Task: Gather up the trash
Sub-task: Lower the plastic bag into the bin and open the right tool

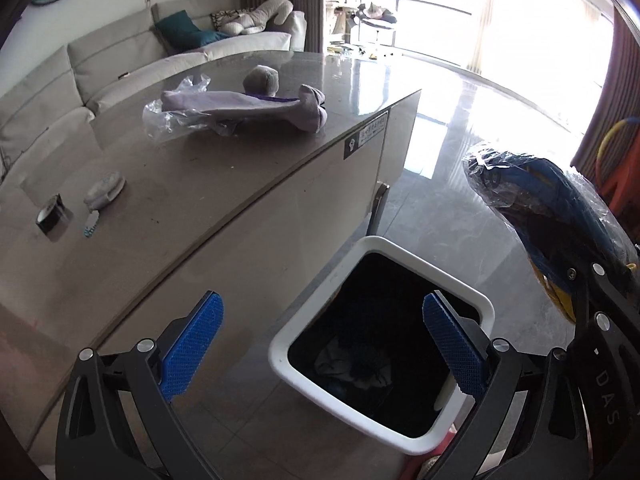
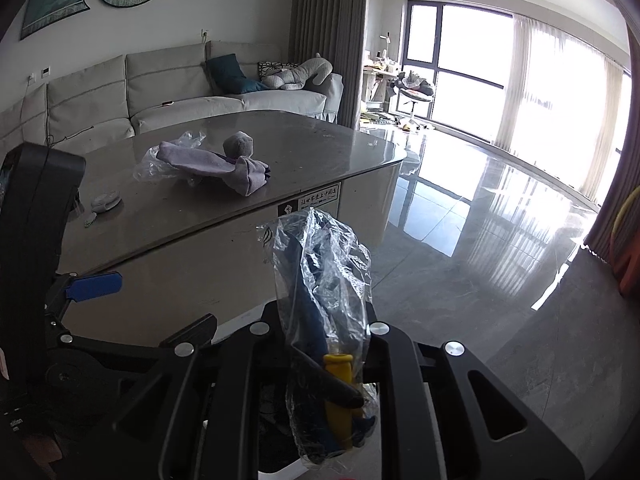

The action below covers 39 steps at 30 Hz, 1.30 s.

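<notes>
In the left wrist view, your left gripper (image 1: 320,344) stands with its blue textured pads (image 1: 192,344) spread wide and nothing between them. Directly beyond the gap, in the lower centre of the frame, sits the white-rimmed square trash bin (image 1: 280,356) with a dark liner; crumpled items lie at its bottom. At the right edge, your right gripper's black frame carries a clear plastic bag with blue and yellow contents (image 1: 532,200), which hangs up and to the right of the bin, well apart from your left pads. The grey glossy table (image 1: 192,208) fills the left half; on it, upper centre, lie a lilac cloth bundle partly in clear plastic wrap (image 1: 240,110), and at the left a small round white object (image 1: 105,190) and a dark tape roll (image 1: 54,216). A pale sofa (image 1: 100,68) curves behind.

In the right wrist view, your right gripper (image 2: 320,344) is clamped on the clear bag (image 2: 320,280), which stands upright in the centre of the frame between the black arms, its yellow piece low down. The left gripper's blue pad (image 2: 96,286) shows at the left. The table (image 2: 320,152) with the lilac bundle (image 2: 212,160) lies beyond, the polished stone floor (image 2: 460,260) reflects the large windows at the upper right, and the sofa (image 2: 180,92) sits under wall pictures.
</notes>
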Motion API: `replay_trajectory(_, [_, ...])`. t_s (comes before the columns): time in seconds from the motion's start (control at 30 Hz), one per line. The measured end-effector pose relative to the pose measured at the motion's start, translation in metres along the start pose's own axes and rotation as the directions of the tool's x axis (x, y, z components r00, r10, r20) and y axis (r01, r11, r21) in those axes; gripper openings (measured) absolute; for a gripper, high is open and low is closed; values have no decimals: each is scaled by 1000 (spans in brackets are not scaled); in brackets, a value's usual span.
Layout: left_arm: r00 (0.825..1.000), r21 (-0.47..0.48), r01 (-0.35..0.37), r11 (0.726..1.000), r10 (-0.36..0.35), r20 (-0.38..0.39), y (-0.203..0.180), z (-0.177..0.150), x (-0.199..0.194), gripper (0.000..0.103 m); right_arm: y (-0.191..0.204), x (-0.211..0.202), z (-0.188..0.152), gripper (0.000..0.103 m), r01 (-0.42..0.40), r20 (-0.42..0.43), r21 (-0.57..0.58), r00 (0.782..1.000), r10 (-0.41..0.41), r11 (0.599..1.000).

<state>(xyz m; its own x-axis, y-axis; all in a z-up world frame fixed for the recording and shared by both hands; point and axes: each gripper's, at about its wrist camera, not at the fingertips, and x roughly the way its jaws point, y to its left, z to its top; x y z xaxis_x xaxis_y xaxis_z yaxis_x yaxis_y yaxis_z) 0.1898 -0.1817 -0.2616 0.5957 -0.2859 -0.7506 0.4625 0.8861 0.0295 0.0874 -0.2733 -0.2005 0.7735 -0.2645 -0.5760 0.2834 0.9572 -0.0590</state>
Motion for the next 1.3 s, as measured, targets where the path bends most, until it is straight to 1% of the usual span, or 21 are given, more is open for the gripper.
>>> replay_trajectory(0.07, [999,-7,-34,999,35,24,10,0,-6,98,2,5,1,17,-6,-5,8,1000,6,1000])
replay_trajectory(0.23, [998,-97,-53,994,57,40,40,2,-17,98,13,22,-6,17,-24,-62,-2,998,24,1000])
replay_trajectory(0.3, [997,-118,-59,991,64,46,48,3,-20,98,19,26,-9,17,-26,-79,-20,997,25,999])
replay_trajectory(0.37, [996,-123,-63,990,70,48,53,3,-21,98,26,30,-10,17,-36,-90,-35,995,33,999])
replay_trajectory(0.53, [995,-134,-67,989,76,60,61,1,-25,98,35,41,-13,18,-28,-130,-60,991,20,998])
replay_trajectory(0.7, [995,-146,-63,987,73,63,66,2,-25,98,37,60,-23,19,-19,-217,-69,976,4,997])
replay_trajectory(0.73, [995,-146,-65,987,75,64,67,2,-26,98,38,62,-24,21,-21,-223,-70,975,5,997])
replay_trajectory(0.77, [995,-146,-65,987,75,65,67,2,-26,98,39,64,-25,31,-22,-229,-71,973,5,997])
replay_trajectory(0.8, [995,-147,-65,987,75,66,67,2,-27,98,40,66,-26,64,-13,-237,-80,972,-6,997])
replay_trajectory(0.83, [995,-149,-64,987,75,67,69,2,-26,98,43,67,-27,86,16,-241,-103,970,-41,995])
replay_trajectory(0.87, [995,-152,-63,986,74,67,70,2,-26,98,46,65,-27,98,57,-216,-130,973,-84,990])
replay_trajectory(0.9, [995,-154,-62,986,73,67,70,2,-26,98,50,62,-27,99,83,-180,-155,977,-111,984])
replay_trajectory(0.93, [995,-157,-61,986,72,69,71,2,-27,98,53,60,-26,99,85,-159,-176,981,-114,981])
replay_trajectory(1.0, [995,-157,-62,986,74,71,71,2,-27,98,54,57,-26,99,72,-146,-187,984,-100,980])
replay_trajectory(1.13, [994,-160,-66,985,79,78,72,2,-31,98,51,53,-23,99,60,-124,-162,989,-81,985])
replay_trajectory(1.3, [993,-164,-67,984,82,83,76,1,-35,98,51,49,-16,99,63,-101,-146,992,-78,987])
